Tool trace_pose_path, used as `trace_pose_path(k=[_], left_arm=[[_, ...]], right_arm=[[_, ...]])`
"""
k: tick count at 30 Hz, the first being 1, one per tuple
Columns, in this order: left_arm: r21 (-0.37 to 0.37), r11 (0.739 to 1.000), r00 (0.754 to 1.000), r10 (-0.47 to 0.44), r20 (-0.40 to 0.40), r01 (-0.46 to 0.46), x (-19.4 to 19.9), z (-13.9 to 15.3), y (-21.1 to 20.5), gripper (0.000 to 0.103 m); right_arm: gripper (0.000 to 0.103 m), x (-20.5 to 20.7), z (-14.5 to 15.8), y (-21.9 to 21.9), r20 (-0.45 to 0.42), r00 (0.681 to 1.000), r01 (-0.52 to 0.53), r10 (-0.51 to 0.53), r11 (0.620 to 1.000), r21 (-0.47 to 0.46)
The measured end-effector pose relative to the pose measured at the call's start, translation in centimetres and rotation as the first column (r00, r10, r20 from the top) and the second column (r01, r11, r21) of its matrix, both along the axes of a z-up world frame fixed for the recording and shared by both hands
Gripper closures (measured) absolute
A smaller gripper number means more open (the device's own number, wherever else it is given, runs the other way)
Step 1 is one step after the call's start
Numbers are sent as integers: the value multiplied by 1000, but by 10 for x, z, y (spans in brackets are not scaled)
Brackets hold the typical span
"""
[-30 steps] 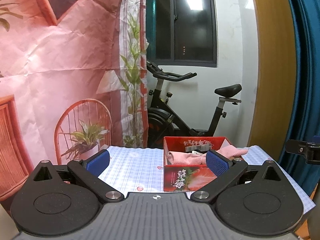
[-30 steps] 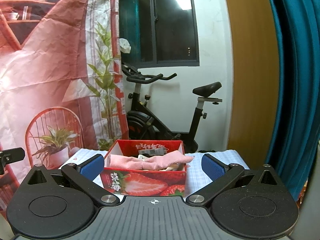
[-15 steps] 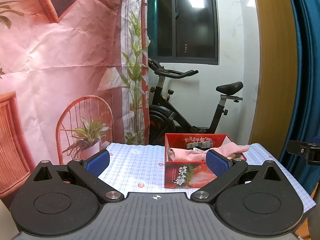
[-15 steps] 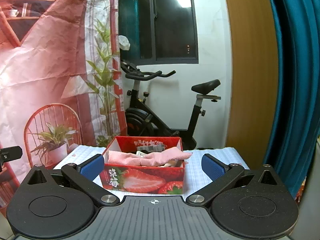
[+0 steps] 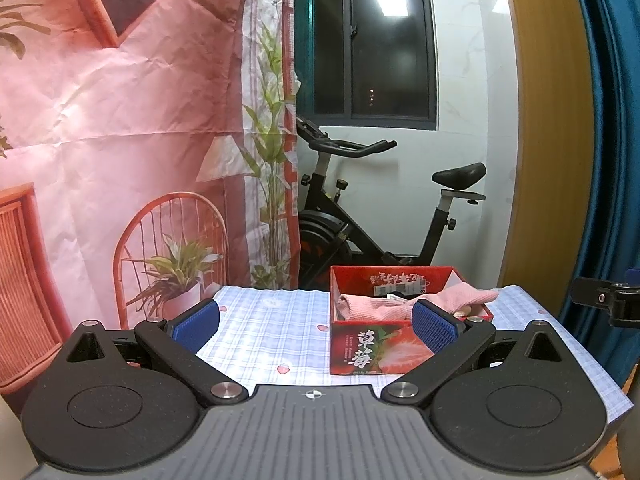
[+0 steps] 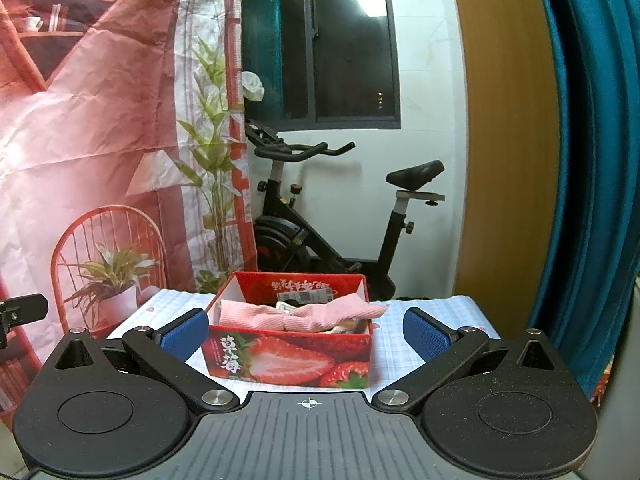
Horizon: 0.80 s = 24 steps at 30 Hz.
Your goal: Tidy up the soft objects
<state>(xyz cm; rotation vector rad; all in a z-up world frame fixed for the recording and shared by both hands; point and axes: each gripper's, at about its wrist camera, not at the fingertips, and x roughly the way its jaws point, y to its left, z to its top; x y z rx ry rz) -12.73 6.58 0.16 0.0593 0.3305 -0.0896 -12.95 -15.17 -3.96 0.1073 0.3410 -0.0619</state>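
A: What is the strawberry box [image 6: 290, 358] made of?

B: Glossy printed cardboard. The pink cloth [image 6: 304, 316] in it is a soft waffle-textured knit.

A: And the surface [image 5: 264, 328]?

B: Covered in matt checked fabric, slightly rippled at its 12 o'clock edge.

A: The fingers [image 6: 186, 334]?

B: Blue ribbed rubbery pads on matt, grainy black plastic arms with shiny metal pivot pins. At 9 o'clock hangs a creased printed backdrop [image 5: 120, 120], thin like paper or cloth.

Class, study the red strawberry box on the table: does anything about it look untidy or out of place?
Yes. The pink cloth is not tucked inside the strawberry box; one end pokes out past its right rim. Nothing looks spilled or damaged.
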Motion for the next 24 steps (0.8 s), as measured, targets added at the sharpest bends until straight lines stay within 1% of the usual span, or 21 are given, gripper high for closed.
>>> trace_pose_path(k=[19,24], left_arm=[[-5,1000,1000,-4,-3,4,0,-1,-2,0],[-16,1000,1000,-11,-4,11,0,-1,-1,0]], right_arm=[[0,0,-2,-3,-4,1000,2,-2,1000,-3],[0,0,-3,-5,-5,1000,1,-1,1000,-3]])
